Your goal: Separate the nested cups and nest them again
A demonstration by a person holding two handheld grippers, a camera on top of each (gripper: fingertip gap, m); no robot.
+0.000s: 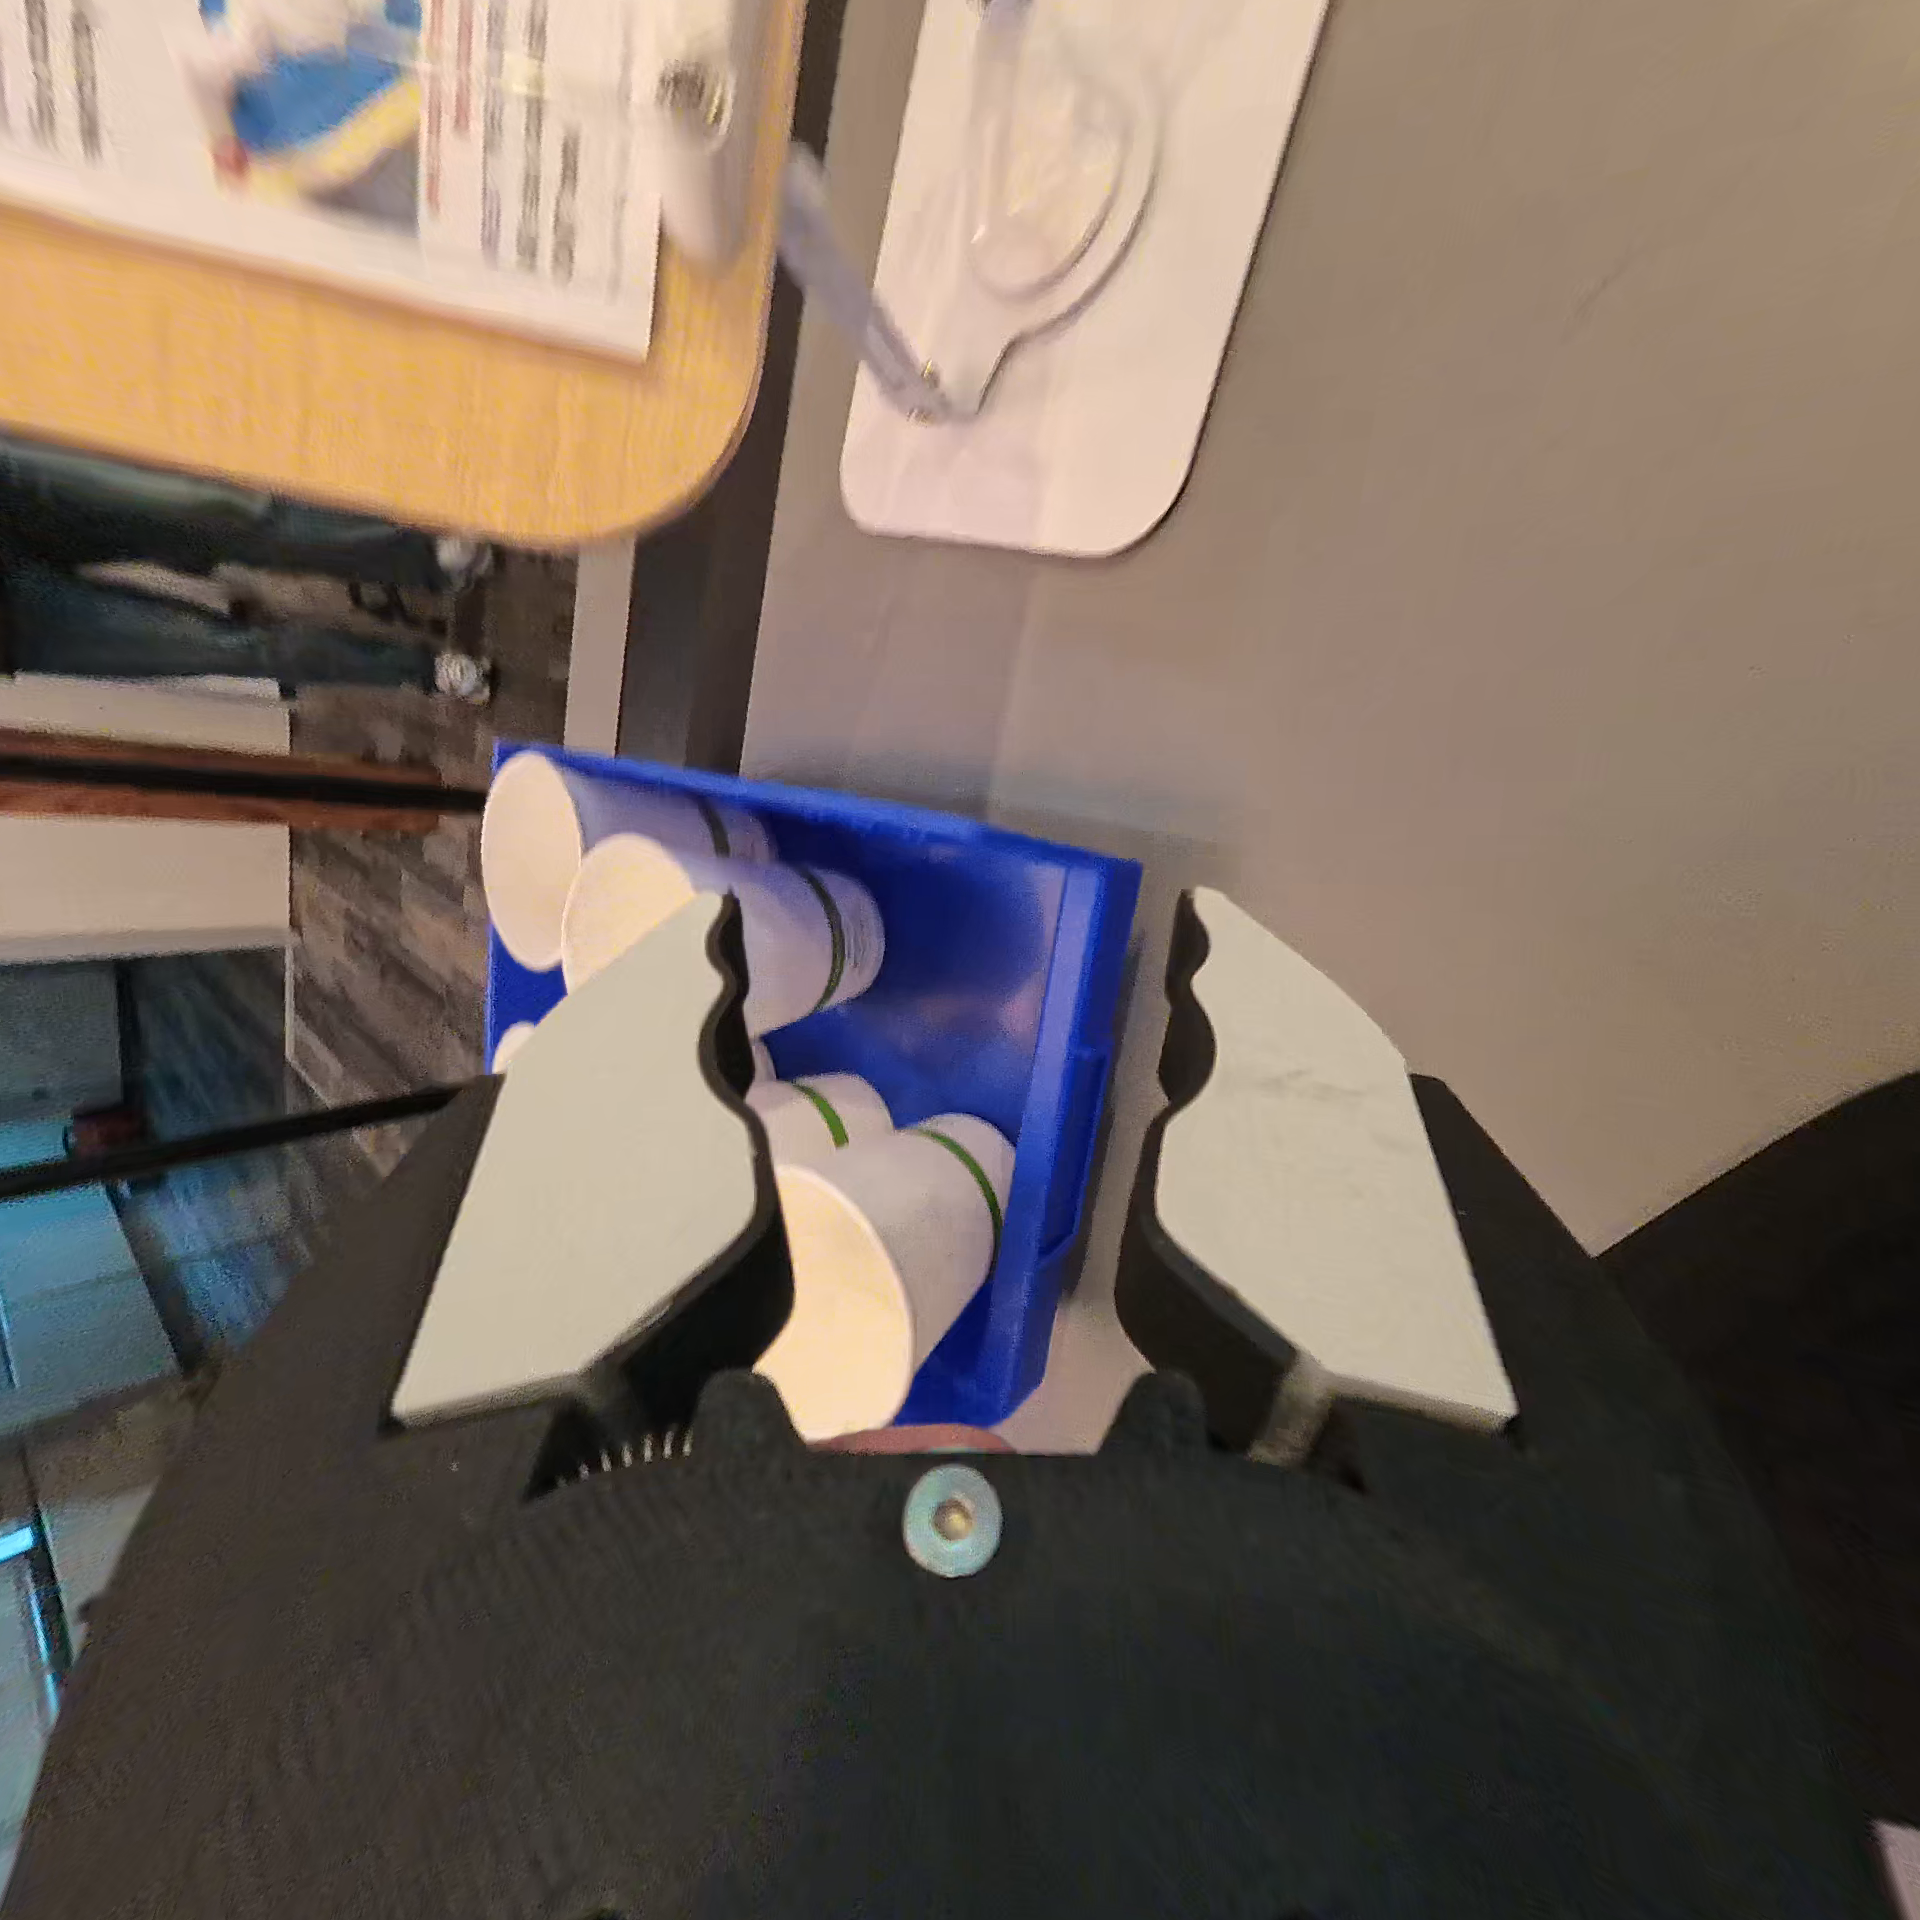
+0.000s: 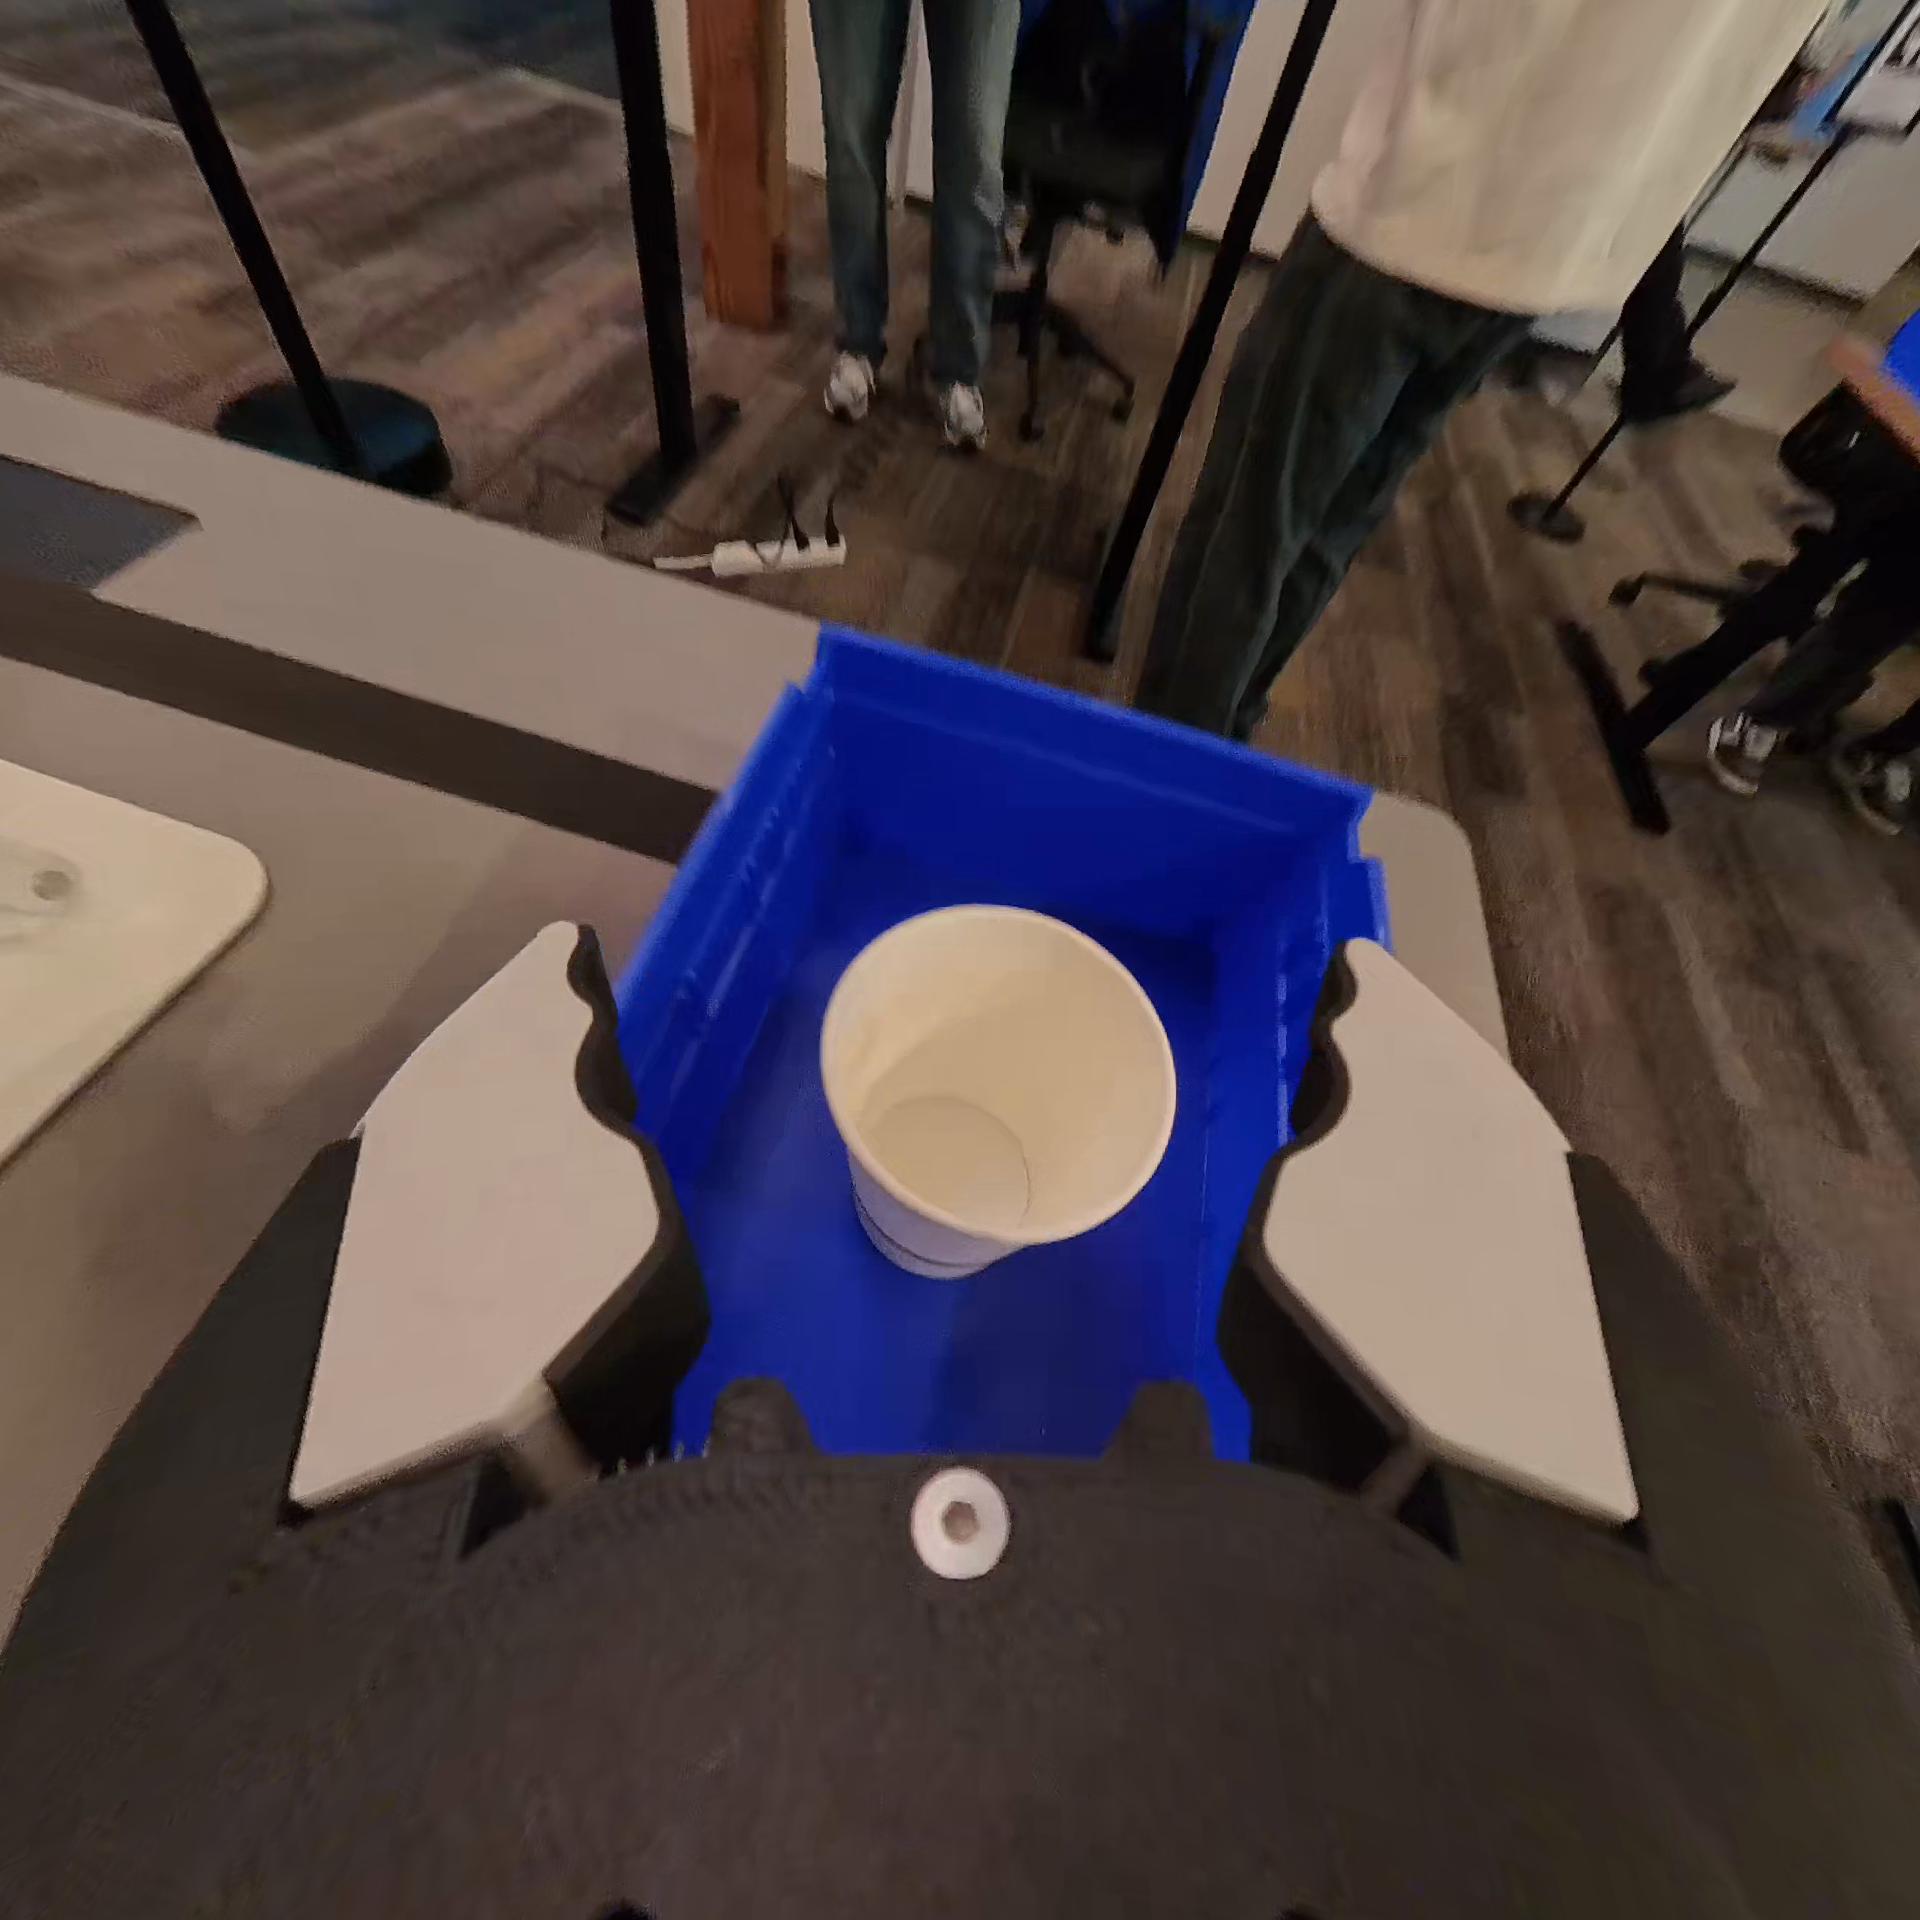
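In the left wrist view, the left tongs [image 1: 956,997] stand apart with nothing gripped, hovering before a blue bin [image 1: 966,935] on the grey bench [image 1: 1455,623], where several white paper cups [image 1: 894,1226] with green bands stand. In the right wrist view, the right tongs [image 2: 961,1049] gape wide and bare, above a second blue bin [image 2: 935,779] holding one upright white cup [image 2: 997,1081], clear of both pads.
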